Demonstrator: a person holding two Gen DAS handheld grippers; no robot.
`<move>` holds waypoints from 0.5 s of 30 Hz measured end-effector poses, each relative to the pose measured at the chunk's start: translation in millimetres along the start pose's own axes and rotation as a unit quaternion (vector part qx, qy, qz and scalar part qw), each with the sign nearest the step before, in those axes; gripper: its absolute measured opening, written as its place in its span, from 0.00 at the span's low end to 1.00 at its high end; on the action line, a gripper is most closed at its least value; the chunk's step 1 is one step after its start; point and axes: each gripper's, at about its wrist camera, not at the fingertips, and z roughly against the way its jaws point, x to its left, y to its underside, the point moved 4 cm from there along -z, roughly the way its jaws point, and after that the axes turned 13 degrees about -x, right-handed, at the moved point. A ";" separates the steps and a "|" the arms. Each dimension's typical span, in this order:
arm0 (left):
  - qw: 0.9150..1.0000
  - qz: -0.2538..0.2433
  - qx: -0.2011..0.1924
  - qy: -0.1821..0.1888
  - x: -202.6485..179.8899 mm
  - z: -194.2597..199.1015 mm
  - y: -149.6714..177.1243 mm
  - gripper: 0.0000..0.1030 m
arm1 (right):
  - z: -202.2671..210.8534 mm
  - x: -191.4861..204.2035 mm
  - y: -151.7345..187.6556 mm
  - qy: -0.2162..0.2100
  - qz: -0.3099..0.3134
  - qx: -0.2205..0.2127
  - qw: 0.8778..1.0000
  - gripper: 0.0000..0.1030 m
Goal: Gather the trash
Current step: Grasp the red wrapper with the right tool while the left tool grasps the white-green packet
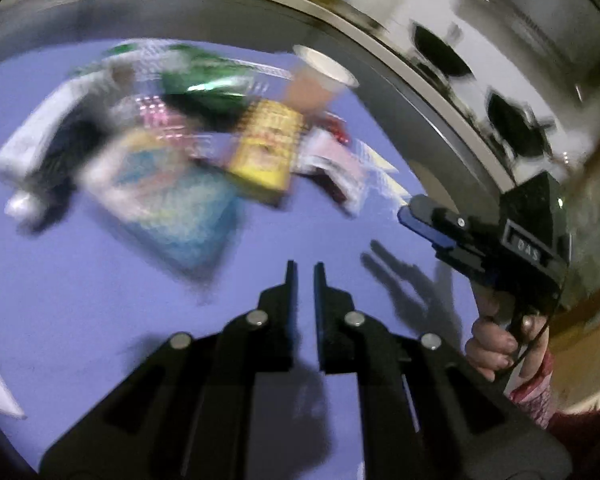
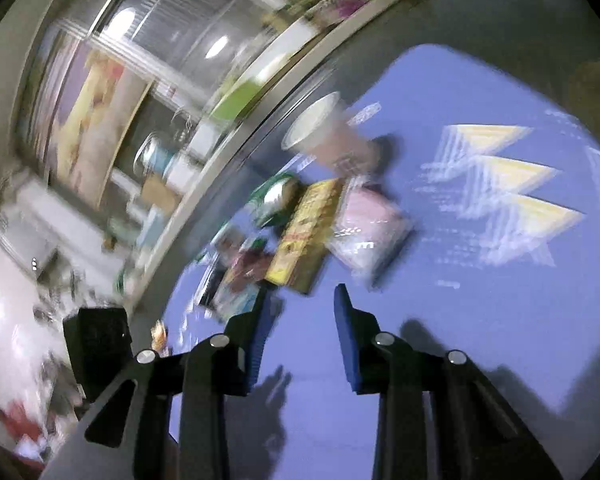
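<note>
Both views motion-blurred. Blue worktop [image 1: 100, 300] carries a loose pile of trash at its far side, near the edge.

Left gripper [image 1: 305, 276]: fingers nearly closed, only a thin slit between them, nothing in it, hovering over bare worktop short of the pile.
Right gripper [image 2: 302, 308]: moderately wide, nothing between the fingers, left fingertip overlaps the near edge of the pile in view; contact unclear. It also shows in the left view [image 1: 432, 228], held by the person's hand [image 1: 496, 344], off to the right of the pile.

Pile, largest down:
- light blue and white packet [image 1: 168, 200], nearest the left gripper, long axis running diagonally near-right to far-left.
- white bag with dark inside [image 1: 40, 148], left end of pile; left view only.
- yellow box [image 1: 266, 148] [image 2: 304, 236], mid-pile, long axis pointing away from both grippers.
- green wrapper [image 1: 204, 80] [image 2: 276, 196], behind the box.
- paper cup [image 1: 320, 76] [image 2: 320, 132], at the far end of the pile, tilted, open mouth visible.
- pink-white packet [image 1: 332, 164] [image 2: 364, 232], right of the box.

Right view only clearly shows three clear wrappers with yellow triangles [image 2: 500, 176], stacked in a row, apart from the pile on its right.
</note>
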 end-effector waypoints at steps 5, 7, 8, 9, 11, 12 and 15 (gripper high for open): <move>0.997 0.073 -0.038 -0.008 52.9 32.5 -10.1 0.07 | -75.2 61.9 4.1 -0.006 0.086 0.058 0.995 0.29; 0.995 0.083 -0.049 -0.006 65.1 42.9 -13.9 0.07 | -102.8 76.2 5.1 -0.002 0.115 0.078 0.990 0.30; 0.995 0.083 -0.056 -0.006 70.1 48.0 -17.6 0.07 | -116.8 81.0 5.6 0.006 0.126 0.089 0.988 0.30; 0.995 0.083 -0.062 -0.007 74.1 52.1 -21.7 0.07 | -127.3 82.8 5.7 0.015 0.131 0.095 0.987 0.32; 0.994 0.081 -0.078 -0.010 81.5 59.8 -36.5 0.07 | -146.3 83.4 6.8 0.027 0.142 0.109 0.984 0.33; 0.993 0.081 -0.082 -0.014 85.5 60.4 -43.3 0.07 | -158.3 83.7 6.2 0.037 0.148 0.115 0.982 0.35; 0.993 0.072 -0.093 -0.020 90.0 56.7 -69.1 0.07 | -172.3 80.0 11.1 0.048 0.152 0.127 0.979 0.39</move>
